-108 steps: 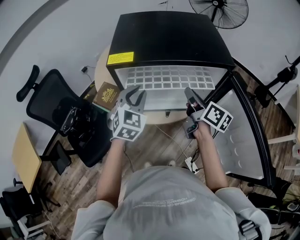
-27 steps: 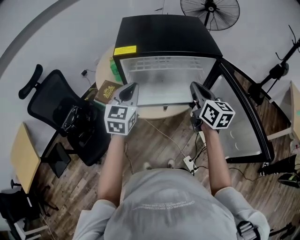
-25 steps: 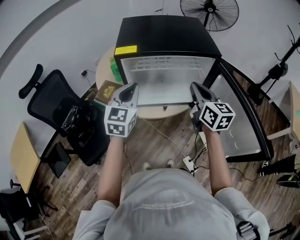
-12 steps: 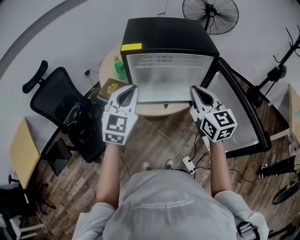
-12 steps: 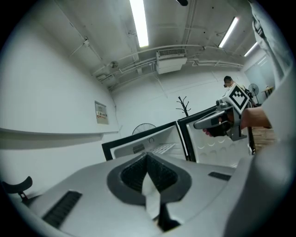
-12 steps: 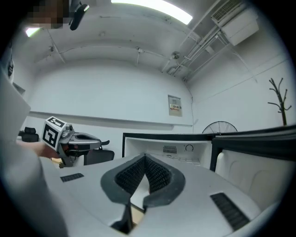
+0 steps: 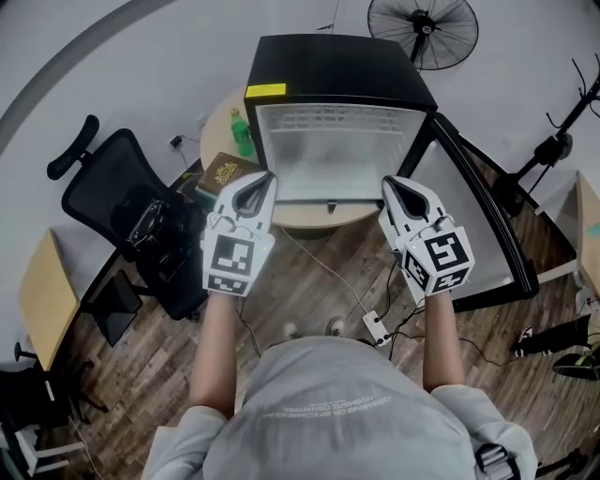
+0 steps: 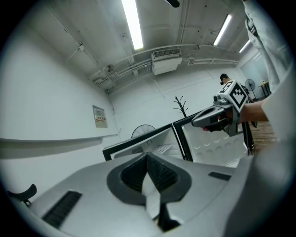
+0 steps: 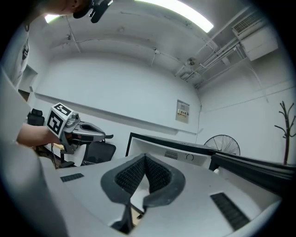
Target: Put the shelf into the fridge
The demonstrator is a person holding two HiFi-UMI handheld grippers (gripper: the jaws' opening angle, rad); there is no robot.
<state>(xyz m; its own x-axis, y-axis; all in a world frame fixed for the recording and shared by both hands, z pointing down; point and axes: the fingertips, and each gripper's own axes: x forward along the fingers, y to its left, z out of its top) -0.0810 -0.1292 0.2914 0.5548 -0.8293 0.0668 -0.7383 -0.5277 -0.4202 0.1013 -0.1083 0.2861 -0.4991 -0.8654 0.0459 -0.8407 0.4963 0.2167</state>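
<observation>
The black fridge stands with its door swung open to the right. The white wire shelf lies inside it, high in the cavity. My left gripper hangs in front of the fridge's left edge, shut and empty. My right gripper is level with it at the fridge's right edge, also shut with nothing held. In the left gripper view the closed jaws point toward the fridge. The right gripper view shows its closed jaws and the left gripper beyond.
The fridge sits on a round table with a green bottle and a book beside it. An office chair stands at left, a fan behind. A power strip and cables lie on the wooden floor.
Both grippers have drawn back from the fridge opening, risen a little and rolled. The shelf that stuck out of the fridge earlier now lies fully inside.
</observation>
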